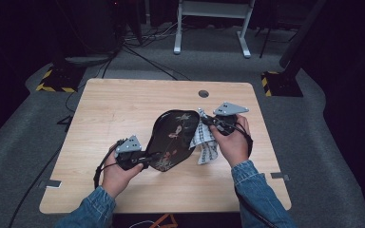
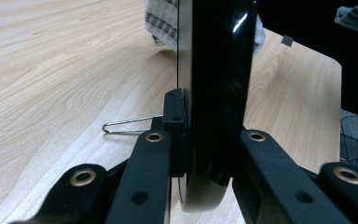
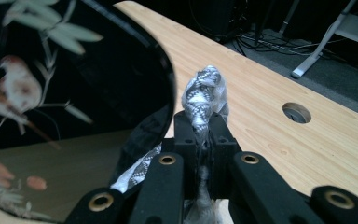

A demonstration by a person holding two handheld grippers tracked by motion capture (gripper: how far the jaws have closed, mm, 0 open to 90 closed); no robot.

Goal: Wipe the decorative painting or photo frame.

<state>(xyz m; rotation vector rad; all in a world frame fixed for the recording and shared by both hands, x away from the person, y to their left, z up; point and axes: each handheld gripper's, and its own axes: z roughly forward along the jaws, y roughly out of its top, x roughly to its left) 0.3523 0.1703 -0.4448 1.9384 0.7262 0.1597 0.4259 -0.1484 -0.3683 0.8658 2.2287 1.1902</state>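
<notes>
1. One wooden table point(image 1: 123, 109) bears all the work. It has a round cable hole point(image 1: 203, 93) near its far edge.
2. Black lacquered tray point(image 1: 173, 133): an oval dish with painted flowers and leaves, and a painted bird visible in the right gripper view. It is located at the table's centre, between the two grippers. It is lifted and tilted, decorated face towards the camera in the high view. Its long axis runs diagonally, from the near-left end at the left gripper to the far-right end beside the right gripper. The tray holds no loose items; the cloth lies against its right rim, not inside it.
3. Patterned cloth point(image 1: 206, 142): grey-and-white fabric, bunched. It hangs from the right gripper down to the table top, just right of the tray.
4. Left gripper point(image 1: 148, 159): jaws narrowed and clamped on the tray's near-left rim. In the left gripper view the tray point(image 2: 216, 88) stands edge-on and upright between the two jaws, with a pad pressed to each face.
5. Right gripper point(image 1: 203, 116): jaws brought fully together, pinching a fold of the cloth point(image 3: 204, 95). The fold protrudes past the tips in a small tuft. The tray's rim point(image 3: 165, 93) sits just left of the jaws in the right gripper view.
6. Wire clip point(image 2: 128, 127): a thin bent wire lying on the table beside the left gripper's jaw.
</notes>
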